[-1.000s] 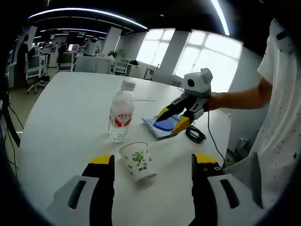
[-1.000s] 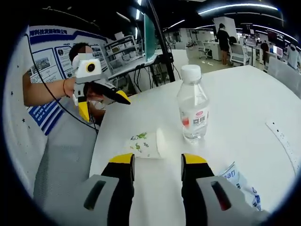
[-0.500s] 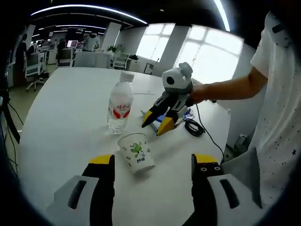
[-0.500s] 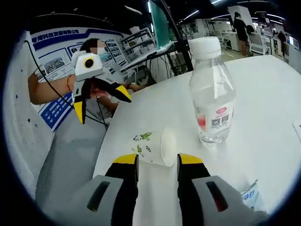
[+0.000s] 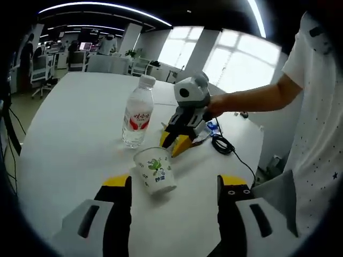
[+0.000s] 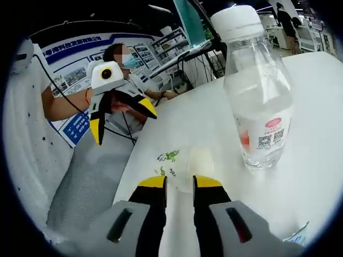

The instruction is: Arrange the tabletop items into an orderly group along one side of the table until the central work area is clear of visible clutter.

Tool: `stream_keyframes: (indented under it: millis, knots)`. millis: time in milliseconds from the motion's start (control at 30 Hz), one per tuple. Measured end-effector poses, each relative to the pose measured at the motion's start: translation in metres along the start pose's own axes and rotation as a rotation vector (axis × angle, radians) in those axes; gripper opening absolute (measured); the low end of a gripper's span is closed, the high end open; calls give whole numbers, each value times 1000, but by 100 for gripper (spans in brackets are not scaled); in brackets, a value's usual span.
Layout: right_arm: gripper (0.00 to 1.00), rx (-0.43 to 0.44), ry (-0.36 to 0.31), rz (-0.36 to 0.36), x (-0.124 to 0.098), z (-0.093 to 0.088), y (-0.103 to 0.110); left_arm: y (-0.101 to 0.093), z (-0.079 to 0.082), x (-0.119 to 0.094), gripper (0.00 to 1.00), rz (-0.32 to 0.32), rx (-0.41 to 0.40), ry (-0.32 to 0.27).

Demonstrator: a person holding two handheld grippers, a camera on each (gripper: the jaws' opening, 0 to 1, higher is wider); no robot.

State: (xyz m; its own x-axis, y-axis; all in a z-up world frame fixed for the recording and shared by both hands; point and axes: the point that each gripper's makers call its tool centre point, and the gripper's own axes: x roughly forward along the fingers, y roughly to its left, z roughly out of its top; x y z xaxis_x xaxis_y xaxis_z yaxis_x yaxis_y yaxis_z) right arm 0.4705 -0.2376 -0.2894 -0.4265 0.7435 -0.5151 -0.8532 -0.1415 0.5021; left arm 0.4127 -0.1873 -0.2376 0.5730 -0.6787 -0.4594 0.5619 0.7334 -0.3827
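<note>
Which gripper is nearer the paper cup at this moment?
Right. The right gripper has its nearly closed tips right at the paper cup, which lies on its side; the left gripper hangs back, open, clearly apart from it.

The yellow-tipped left gripper (image 5: 168, 184) is spread wide at 6 o'clock; the right gripper (image 6: 179, 183) has its jaws nearly closed, low.

A wide white desk (image 5: 64, 128) stands in an open-plan office. Far beyond it, bright windows (image 5: 236, 69) fill the right wall, and long ceiling light strips (image 5: 102, 6) curve overhead. Office chairs (image 5: 40, 80) and workstations sit far left. In the right gripper view, a blue-and-white wall poster (image 6: 72, 80) hangs near cluttered shelves (image 6: 174, 45).
</note>
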Motion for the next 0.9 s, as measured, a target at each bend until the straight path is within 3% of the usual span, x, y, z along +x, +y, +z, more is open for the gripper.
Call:
stream_keyframes:
  millis: [67,333,567,800,900]
  knots:
    - [4,1,0,9,0,1,2,0,0,0,65,0,1,0]
    - [0,3,20,64,0,0,24,-1,3,-2,64,2,2,-14]
    - [0,-27,5,60,-9,6,41,-4,7,-3,64,1,7,-26]
    - [0,-64,23,-30,-35,13,42,-8,15,-3,64,-7,15,-49]
    - [0,-122,55,-87,-53,17,41,-12,16,-3,64,-16,28,-53]
